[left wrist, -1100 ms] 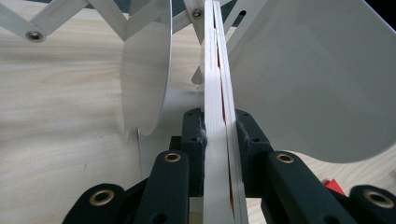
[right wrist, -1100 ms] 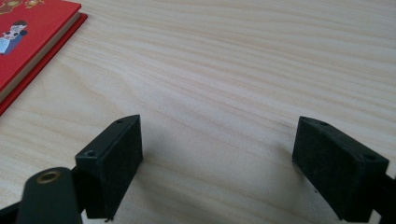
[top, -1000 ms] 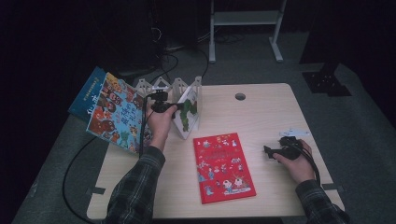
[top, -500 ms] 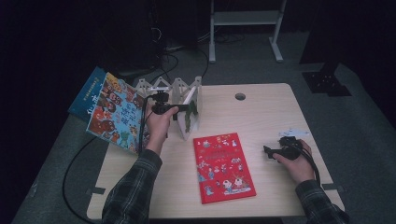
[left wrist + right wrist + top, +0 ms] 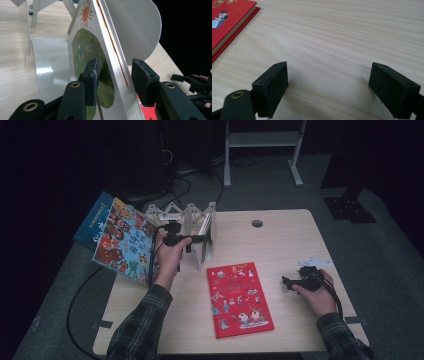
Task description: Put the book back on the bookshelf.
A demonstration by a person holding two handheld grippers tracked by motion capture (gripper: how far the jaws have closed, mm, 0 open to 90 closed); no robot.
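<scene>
At the far left, two large picture books [image 5: 120,237] with bright cartoon covers hang half off the bench [image 5: 280,240] edge, leaning out over the floor. Just beside them stands a pale wooden rack [image 5: 176,212] with zigzag dividers, and one thin book [image 5: 204,237] stands upright at its right end. The left gripper [image 5: 196,239] has its jaws on either side of this book's edge; in the left gripper view the white book with a sun and green tree [image 5: 90,50] sits between the black pads with a sliver of gap on each side, so I judge it loosely bracketed, not clamped. It looks like books are being sorted into the rack: one is in or nearly in. Further right, a red hardcover [image 5: 239,297] lies flat in the bench's middle, apparently yet to be racked. At the right, the right gripper [image 5: 289,283] rests low over bare wood, jaws spread wide and empty. A small white slip [image 5: 314,262] lies just behind it.
</scene>
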